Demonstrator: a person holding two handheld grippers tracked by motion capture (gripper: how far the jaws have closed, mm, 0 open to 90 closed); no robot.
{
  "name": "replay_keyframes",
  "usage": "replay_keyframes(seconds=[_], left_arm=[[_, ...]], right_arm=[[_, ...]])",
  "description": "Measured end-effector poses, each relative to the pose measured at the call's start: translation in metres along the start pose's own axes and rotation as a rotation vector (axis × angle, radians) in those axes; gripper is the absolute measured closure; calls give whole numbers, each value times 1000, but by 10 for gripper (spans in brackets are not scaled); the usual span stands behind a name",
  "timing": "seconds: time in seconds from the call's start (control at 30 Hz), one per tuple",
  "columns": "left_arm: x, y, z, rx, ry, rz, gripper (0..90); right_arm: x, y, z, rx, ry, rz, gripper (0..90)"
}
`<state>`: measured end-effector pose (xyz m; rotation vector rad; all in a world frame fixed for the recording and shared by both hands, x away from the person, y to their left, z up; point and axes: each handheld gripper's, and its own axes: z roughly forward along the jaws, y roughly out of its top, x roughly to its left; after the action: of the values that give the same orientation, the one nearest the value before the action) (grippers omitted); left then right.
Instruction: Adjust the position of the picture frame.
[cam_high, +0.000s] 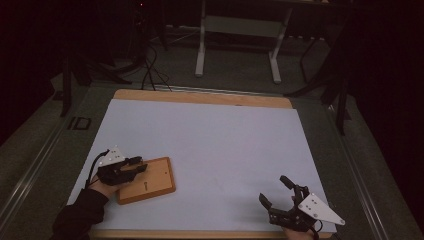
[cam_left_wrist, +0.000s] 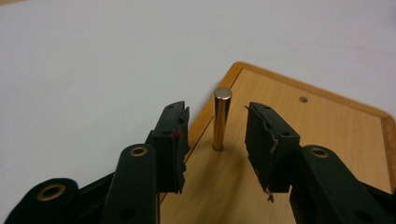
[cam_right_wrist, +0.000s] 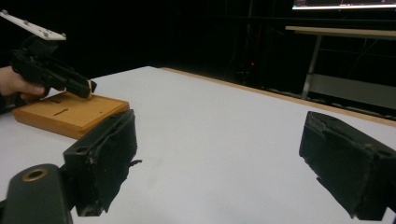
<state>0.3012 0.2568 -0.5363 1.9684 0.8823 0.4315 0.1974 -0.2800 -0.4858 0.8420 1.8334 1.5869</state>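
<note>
A wooden board (cam_high: 156, 181) lies on the white table near its front left. A short brass pin (cam_left_wrist: 222, 116) stands upright in the board (cam_left_wrist: 327, 135) close to one edge. My left gripper (cam_left_wrist: 215, 114) reaches over the board with its jaws on either side of the pin. A gap shows on each side, and the pads do not touch it. In the high view the left gripper (cam_high: 140, 163) sits over the board's left end. My right gripper (cam_high: 273, 189) rests at the front right, jaws wide apart with nothing between them (cam_right_wrist: 222, 135).
The board has a small hole (cam_left_wrist: 303, 99) farther along and a slot (cam_right_wrist: 60, 112) in its top. The white table sheet (cam_high: 215, 135) ends in a wooden far edge (cam_high: 200, 96). Beyond it stand a desk frame (cam_high: 237, 30) and floor cables (cam_high: 150, 70) in the dark.
</note>
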Motion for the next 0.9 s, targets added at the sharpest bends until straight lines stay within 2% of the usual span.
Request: replay_keyframes(seconds=[0.03, 0.1, 0.13, 0.27, 0.3, 0.37, 0.4, 0.6, 0.73, 0.9], left_arm=[[0, 0, 1, 5, -9, -3, 641], [0, 0, 3, 6, 7, -5, 667], [1, 1, 4, 0, -3, -21, 695], [1, 1, 6, -9, 4, -26, 734], [0, 1, 6, -11, -1, -18, 768], [-1, 1, 7, -9, -2, -5, 782], [-2, 1, 7, -8, -14, 19, 835], [-1, 1, 7, -4, -23, 16, 851], [1, 1, 6, -10, -50, -4, 853], [-4, 4, 6, -14, -74, 6, 854]], right_arm=[[0, 0, 0, 0, 0, 3, 108], [0, 0, 0, 2, -1, 3, 108], [-1, -1, 0, 4, 1, 6, 108], [-1, -1, 0, 6, 2, 5, 108], [-1, -1, 0, 6, 3, 5, 108], [-2, -1, 0, 7, 4, 8, 108], [-3, -2, 1, 9, 2, 15, 108], [-3, -2, 1, 12, 4, 10, 108], [-3, -2, 1, 15, 5, 16, 108], [-4, -2, 1, 12, 4, 17, 108]])
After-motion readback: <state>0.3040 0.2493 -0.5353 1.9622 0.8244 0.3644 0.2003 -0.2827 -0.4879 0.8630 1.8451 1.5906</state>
